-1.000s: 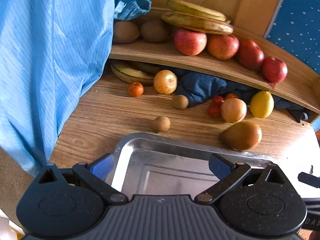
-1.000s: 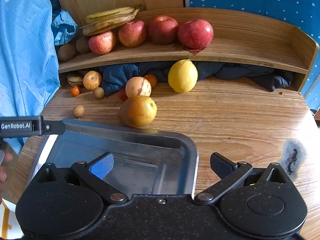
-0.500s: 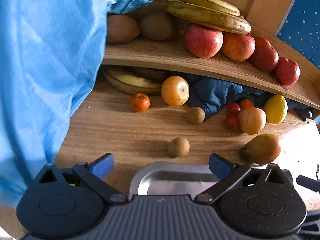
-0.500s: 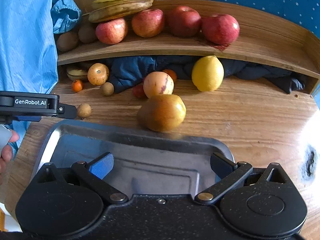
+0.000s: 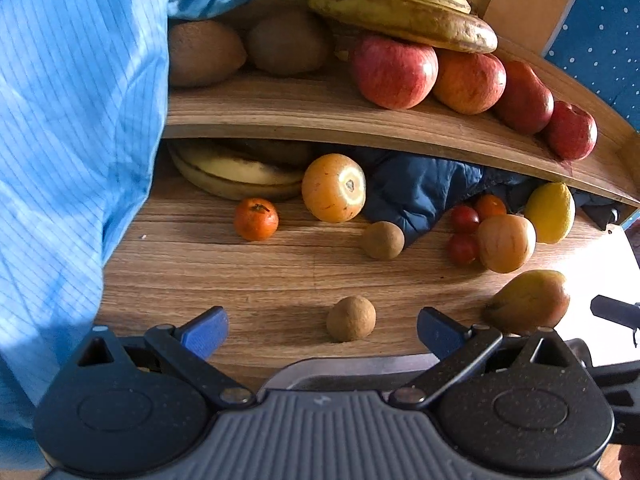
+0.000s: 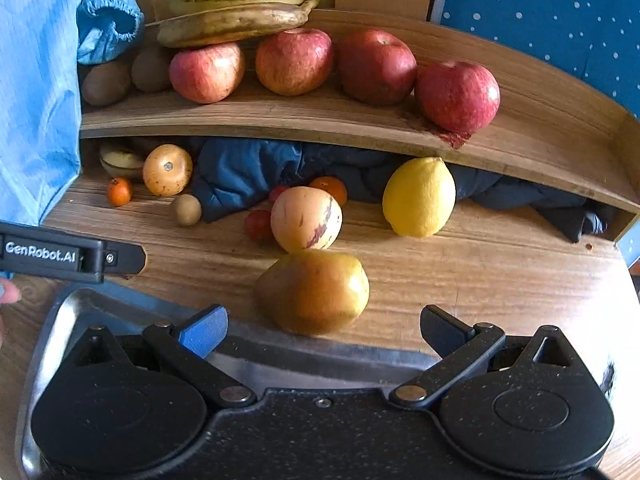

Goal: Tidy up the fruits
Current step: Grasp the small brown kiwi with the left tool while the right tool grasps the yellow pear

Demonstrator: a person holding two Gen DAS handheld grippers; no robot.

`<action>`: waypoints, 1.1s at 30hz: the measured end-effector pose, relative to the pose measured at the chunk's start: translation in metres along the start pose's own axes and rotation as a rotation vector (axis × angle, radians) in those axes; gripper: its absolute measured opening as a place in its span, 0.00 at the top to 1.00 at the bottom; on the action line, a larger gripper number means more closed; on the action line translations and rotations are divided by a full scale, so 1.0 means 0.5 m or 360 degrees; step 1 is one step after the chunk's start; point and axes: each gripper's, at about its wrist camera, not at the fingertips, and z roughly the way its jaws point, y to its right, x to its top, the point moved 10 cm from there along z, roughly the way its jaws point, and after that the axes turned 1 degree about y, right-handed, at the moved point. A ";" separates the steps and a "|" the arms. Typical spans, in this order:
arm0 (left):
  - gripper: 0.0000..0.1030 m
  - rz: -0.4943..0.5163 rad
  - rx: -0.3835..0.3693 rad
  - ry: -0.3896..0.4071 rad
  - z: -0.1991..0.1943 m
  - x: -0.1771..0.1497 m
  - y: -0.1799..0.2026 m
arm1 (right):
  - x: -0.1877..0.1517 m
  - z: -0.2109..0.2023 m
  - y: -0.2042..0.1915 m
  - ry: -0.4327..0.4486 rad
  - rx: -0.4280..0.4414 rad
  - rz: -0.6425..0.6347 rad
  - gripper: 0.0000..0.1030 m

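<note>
Left tool [image 5: 322, 322]: blue-padded fingers spread wide, nothing between them; it hangs over the near edge of the wooden bench [image 5: 240, 280].
Right tool [image 6: 320, 326]: fingers likewise apart and empty, above the tray's far rim.
Tray: shallow silver metal tray [image 6: 52, 320] on the bench, nearest of all; what shows of it holds no fruit.
Near fruit: small round brown fruit [image 5: 351, 318] just beyond the left tool's gap; large green-brown pear [image 6: 313, 291] just past the tray, in line with the right tool.
Mid bench: pale streaked round fruit [image 6: 306, 219] touching the pear's far side, red cherry tomatoes [image 5: 464, 236] beside it, yellow lemon [image 6: 419, 197] to the right, second brown ball [image 5: 383, 240], small orange tangerine [image 5: 256, 219].
Under shelf: orange-yellow round fruit [image 5: 333, 187], banana [image 5: 236, 176], crumpled dark blue cloth [image 6: 248, 172].
Shelf: curved wooden shelf [image 6: 320, 120] carrying four red apples [image 6: 376, 66] in a row, two brown kiwis [image 5: 200, 52] at left, spotted bananas [image 6: 236, 16] resting on the apples.
Left edge: light blue striped sleeve [image 5: 72, 140].
</note>
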 end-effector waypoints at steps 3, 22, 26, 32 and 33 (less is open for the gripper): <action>0.01 -0.0011 -0.0021 0.0001 0.003 0.001 0.001 | 0.005 0.010 -0.004 -0.0006 0.0014 0.0000 0.02; 0.26 0.0005 -0.0095 -0.0007 0.012 -0.002 0.014 | 0.018 0.043 -0.014 -0.0007 0.0048 0.0049 0.19; 0.33 0.0010 -0.0123 -0.0022 0.016 -0.004 0.020 | 0.020 0.045 -0.015 0.0001 0.0051 0.0061 0.22; 0.40 0.0025 -0.0151 -0.0034 0.023 -0.005 0.027 | 0.017 0.056 -0.017 -0.0022 0.0059 0.0089 0.24; 0.40 0.0026 -0.0152 -0.0034 0.023 -0.006 0.028 | 0.017 0.057 -0.018 -0.0023 0.0058 0.0089 0.25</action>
